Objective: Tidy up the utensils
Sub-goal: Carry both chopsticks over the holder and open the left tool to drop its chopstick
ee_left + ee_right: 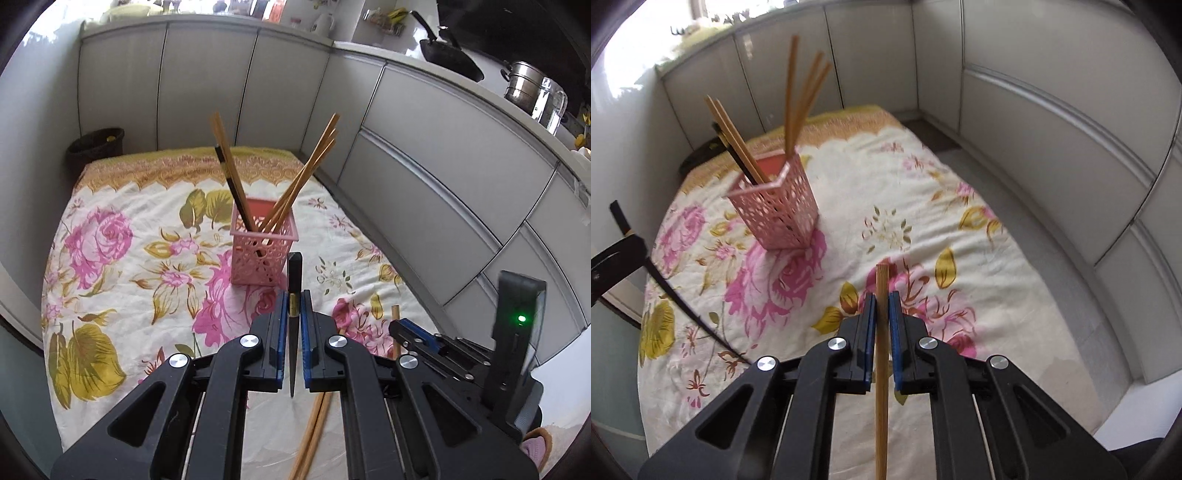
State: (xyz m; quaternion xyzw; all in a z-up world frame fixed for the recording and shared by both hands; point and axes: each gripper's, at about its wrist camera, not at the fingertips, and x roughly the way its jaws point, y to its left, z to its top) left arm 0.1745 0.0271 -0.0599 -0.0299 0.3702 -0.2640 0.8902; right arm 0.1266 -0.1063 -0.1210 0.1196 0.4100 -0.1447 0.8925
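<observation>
The left gripper [294,306] is clamped on a black chopstick [294,273]. The right gripper [882,310] is clamped on a wooden chopstick [881,369]. A pink basket [260,254], already loaded with chopsticks, is positioned ahead on the floral cloth [122,280]. Two more wooden chopsticks [314,435] are seen lying below the left gripper. White cabinets [424,147] surround the table.
</observation>
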